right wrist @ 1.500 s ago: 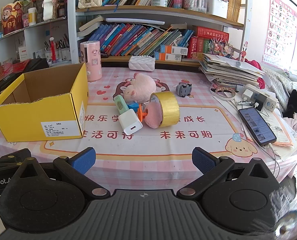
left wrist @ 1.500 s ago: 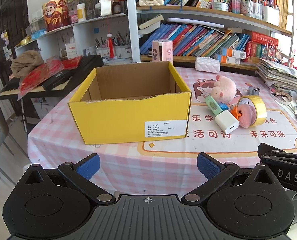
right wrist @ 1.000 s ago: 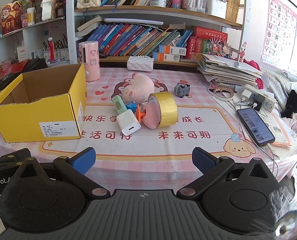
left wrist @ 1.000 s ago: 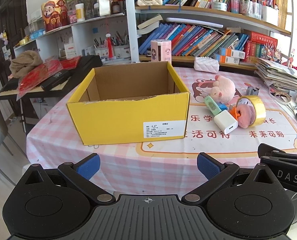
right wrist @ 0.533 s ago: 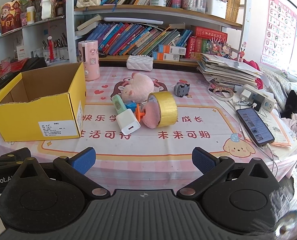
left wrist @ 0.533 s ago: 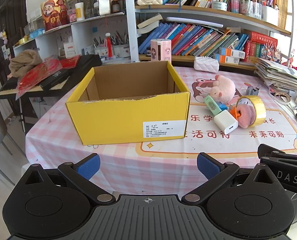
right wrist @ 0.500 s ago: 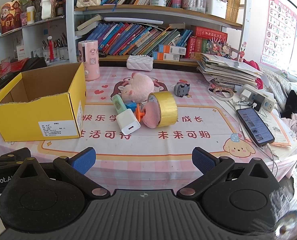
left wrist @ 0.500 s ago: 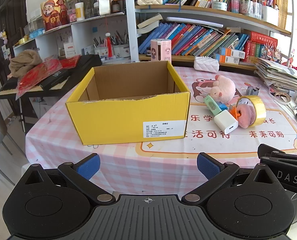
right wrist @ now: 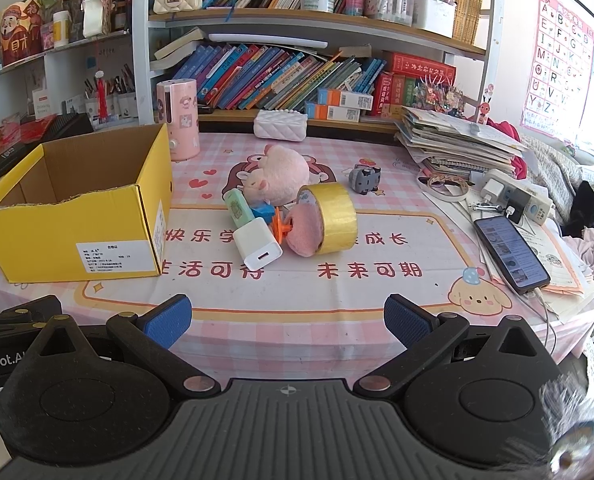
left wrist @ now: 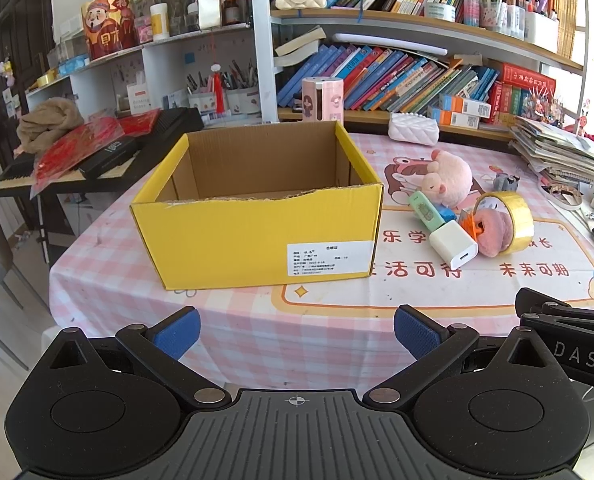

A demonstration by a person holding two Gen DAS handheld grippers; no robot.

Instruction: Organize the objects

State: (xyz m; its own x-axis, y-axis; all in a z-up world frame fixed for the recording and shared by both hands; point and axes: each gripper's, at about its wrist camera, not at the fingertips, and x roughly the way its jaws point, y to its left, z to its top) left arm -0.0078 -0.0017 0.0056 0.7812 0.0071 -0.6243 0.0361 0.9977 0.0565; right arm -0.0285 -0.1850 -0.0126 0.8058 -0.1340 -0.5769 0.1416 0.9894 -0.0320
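Rectangular corrugated yellow box (left wrist: 257, 236), torn rim

- Right gripper (right wrist: 287, 318) hangs at the table's (right wrist: 297, 292) near edge, jaws spread wide, nothing between them.
- Yellow box (right wrist: 77, 236) sits open toward the left edge.
- Mid-table cluster: charger (right wrist: 257, 249), tape roll (right wrist: 333, 212), pink plush (right wrist: 283, 176), touching.
- Phone (right wrist: 511, 254) lies near the right edge.

a phone (right wrist: 511, 253) lies by stacked papers (right wrist: 457, 142); books (right wrist: 281, 76) fill the shelf behind the table (right wrist: 257, 320)
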